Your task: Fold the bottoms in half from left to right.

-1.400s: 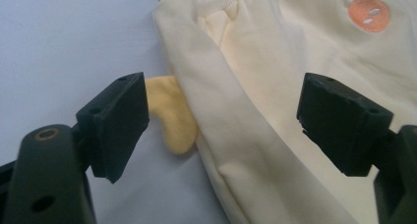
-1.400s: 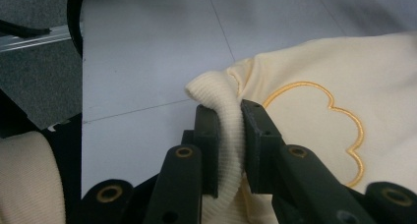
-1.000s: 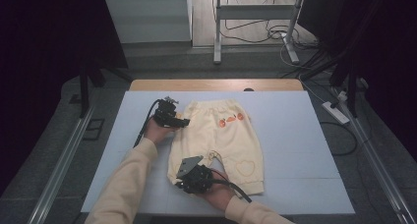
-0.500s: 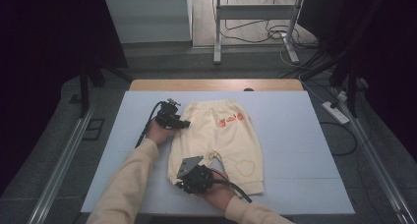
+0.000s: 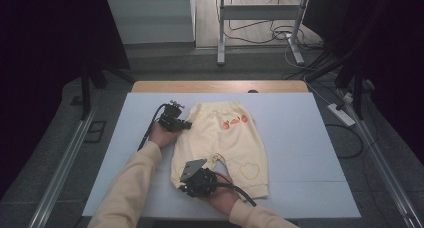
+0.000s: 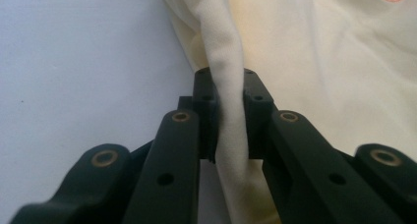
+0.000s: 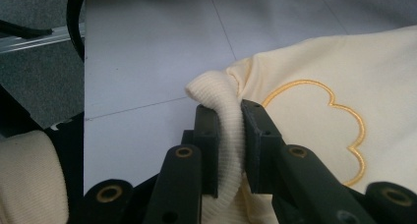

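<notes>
Both grips set on pants (image 5: 220, 140), flat mid-mat (image 5: 300, 153). Left gripper (image 5: 186, 124) at pants' left waist corner, jaws closed on a pinched fold of fabric (image 6: 228, 111). Right gripper (image 5: 184, 184) at pants' near-left leg cuff, jaws closed on ribbed hem (image 7: 227, 130). Versus half a second back: hardly any shift, left gripper nudged slightly, pants same spot, no lift yet. Likely means grasp phase done; next probably lift or fold along pants' left edge.
</notes>
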A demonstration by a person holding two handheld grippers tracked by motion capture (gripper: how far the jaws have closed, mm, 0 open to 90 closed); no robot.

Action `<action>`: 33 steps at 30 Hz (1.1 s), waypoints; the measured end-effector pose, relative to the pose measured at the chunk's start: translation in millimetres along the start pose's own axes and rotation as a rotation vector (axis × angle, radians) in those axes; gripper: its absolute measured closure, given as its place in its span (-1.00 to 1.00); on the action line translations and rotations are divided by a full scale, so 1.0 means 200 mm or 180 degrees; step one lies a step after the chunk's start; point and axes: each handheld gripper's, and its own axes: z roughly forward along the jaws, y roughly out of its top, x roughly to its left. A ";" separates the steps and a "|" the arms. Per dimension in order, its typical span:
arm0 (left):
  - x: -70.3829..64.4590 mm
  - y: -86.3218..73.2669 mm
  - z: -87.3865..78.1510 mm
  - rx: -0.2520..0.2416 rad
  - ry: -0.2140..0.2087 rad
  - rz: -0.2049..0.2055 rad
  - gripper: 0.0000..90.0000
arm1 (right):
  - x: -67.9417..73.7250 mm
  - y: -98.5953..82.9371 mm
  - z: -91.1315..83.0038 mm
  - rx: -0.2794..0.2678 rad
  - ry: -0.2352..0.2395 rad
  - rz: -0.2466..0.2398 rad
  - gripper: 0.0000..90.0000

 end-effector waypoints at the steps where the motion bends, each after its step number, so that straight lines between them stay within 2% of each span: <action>1: 0.00 0.00 0.00 -0.0001 -0.0001 -0.0002 0.78 | 0.00 0.00 0.00 -0.0028 0.0009 0.0011 0.73; 15: -0.02 0.03 -0.08 -0.0110 -0.0081 0.0069 0.80 | 0.00 0.00 0.00 -0.0017 0.0026 0.0018 0.73; 25: -0.04 0.05 -0.15 -0.0195 -0.0160 0.0103 0.80 | 0.00 0.02 -0.03 -0.0078 0.0046 0.0028 0.73; 33: -0.04 0.06 -0.21 -0.0317 -0.0300 0.0036 0.80 | 0.02 0.06 -0.08 -0.0191 0.0046 0.0001 0.73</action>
